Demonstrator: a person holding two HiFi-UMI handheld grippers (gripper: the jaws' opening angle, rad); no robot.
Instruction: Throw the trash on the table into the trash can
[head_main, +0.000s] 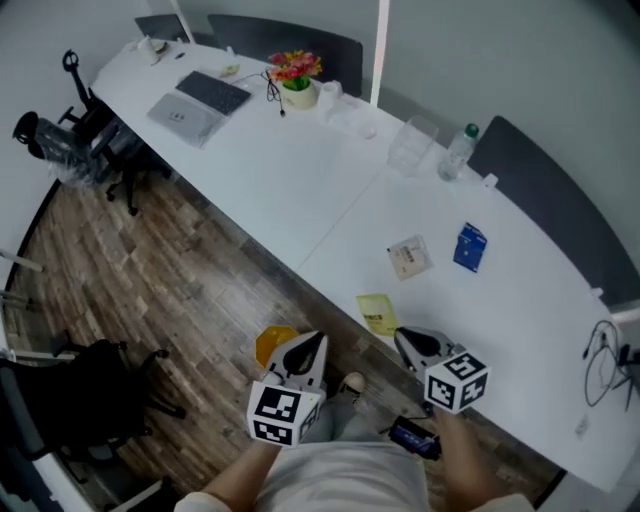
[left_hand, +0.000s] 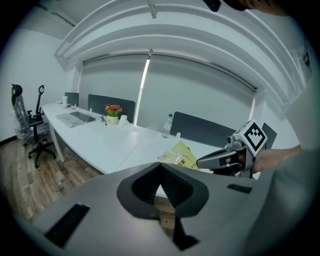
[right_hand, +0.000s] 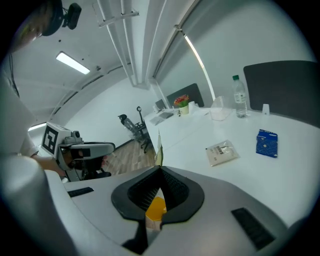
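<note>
The right gripper is seen clamped shut on a yellow packet, which is pinched at one edge between the jaws and is viewed edge-on in the right gripper view. From the head view the packet is seen over the near edge of the long white table; whether it touches the tabletop cannot be told. The left gripper is held just beside the right one, over the wooden floor off the table's edge, with its jaws brought together and nothing between them. Two more pieces of litter are found lying flat on the table beyond the yellow packet: a white packet and, near it, a blue packet. Further back a plastic bottle, a clear container, potted flowers and a laptop are set along the table. A yellow-orange round thing is seen on the floor, partly hidden by the left gripper; what it is cannot be made out
</note>
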